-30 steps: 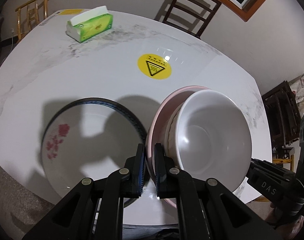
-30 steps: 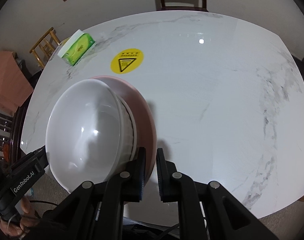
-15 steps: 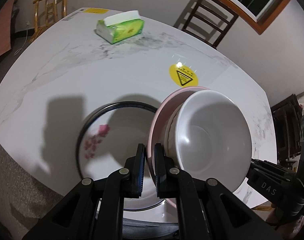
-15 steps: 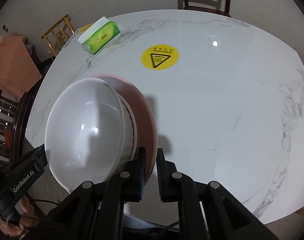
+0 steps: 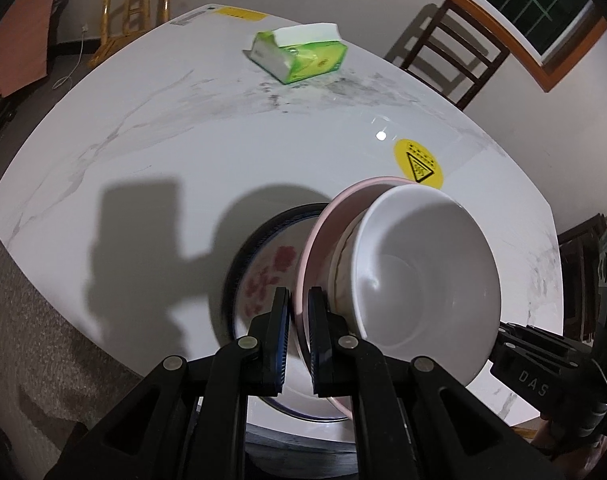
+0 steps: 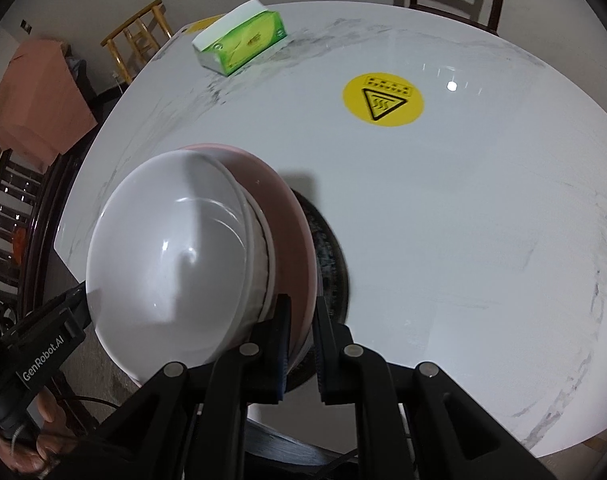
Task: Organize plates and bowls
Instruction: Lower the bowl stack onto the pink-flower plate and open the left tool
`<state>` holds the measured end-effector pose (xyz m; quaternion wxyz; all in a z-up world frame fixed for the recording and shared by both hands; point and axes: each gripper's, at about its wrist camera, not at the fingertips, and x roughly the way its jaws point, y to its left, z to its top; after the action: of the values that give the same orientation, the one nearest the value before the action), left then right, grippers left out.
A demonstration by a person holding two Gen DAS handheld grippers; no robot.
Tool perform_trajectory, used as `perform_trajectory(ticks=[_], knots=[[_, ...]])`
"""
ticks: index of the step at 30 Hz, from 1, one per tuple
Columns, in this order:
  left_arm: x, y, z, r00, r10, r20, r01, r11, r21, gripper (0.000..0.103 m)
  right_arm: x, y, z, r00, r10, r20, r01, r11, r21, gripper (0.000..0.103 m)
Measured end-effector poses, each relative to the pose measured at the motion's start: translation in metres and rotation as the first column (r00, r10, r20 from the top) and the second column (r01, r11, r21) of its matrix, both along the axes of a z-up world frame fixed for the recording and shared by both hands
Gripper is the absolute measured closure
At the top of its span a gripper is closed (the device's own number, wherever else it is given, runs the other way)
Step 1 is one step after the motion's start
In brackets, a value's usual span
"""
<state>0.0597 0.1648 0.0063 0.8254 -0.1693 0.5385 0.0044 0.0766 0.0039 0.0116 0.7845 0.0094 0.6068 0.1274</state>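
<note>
Left wrist view: the left gripper [image 5: 299,322] pinches the near rim of the pink plate [image 5: 323,236]; the right gripper [image 6: 301,328] clamps the same plate's opposite rim. Both reach in low from the bench [image 5: 183,140] edge. The plate is held above the flowered blue-rimmed plate [image 5: 263,272], carrying a white bowl [image 5: 419,284] that opens upward. A green tissue box [image 5: 303,58] lies well beyond the pink plate.

"DAS" on right claw [image 5: 533,384], "GenRobot.AI" on left claw [image 6: 43,356]
</note>
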Motion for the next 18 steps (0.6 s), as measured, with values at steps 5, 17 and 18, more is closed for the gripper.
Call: perform_trajectory(ticks=[5, 17, 18], knots=[[0.001, 0.008, -0.006, 1.000, 0.011, -0.008, -0.011, 1.000, -0.006, 0.098, 0.003, 0.011, -0.007, 1.000, 0.008, -0.011, -0.008, 1.000, -0.006, 0.092], [0.001, 0.015, -0.015, 1.000, 0.009, -0.012, -0.009, 1.000, -0.025, 0.098, 0.003, 0.019, -0.011, 1.000, 0.011, -0.003, -0.011, 1.000, -0.029, 0.091], [0.001, 0.016, -0.015, 1.000, 0.009, -0.010, -0.010, 1.000, -0.027, 0.098, 0.003, 0.019, -0.011, 1.000, 0.010, -0.004, -0.010, 1.000, -0.027, 0.090]])
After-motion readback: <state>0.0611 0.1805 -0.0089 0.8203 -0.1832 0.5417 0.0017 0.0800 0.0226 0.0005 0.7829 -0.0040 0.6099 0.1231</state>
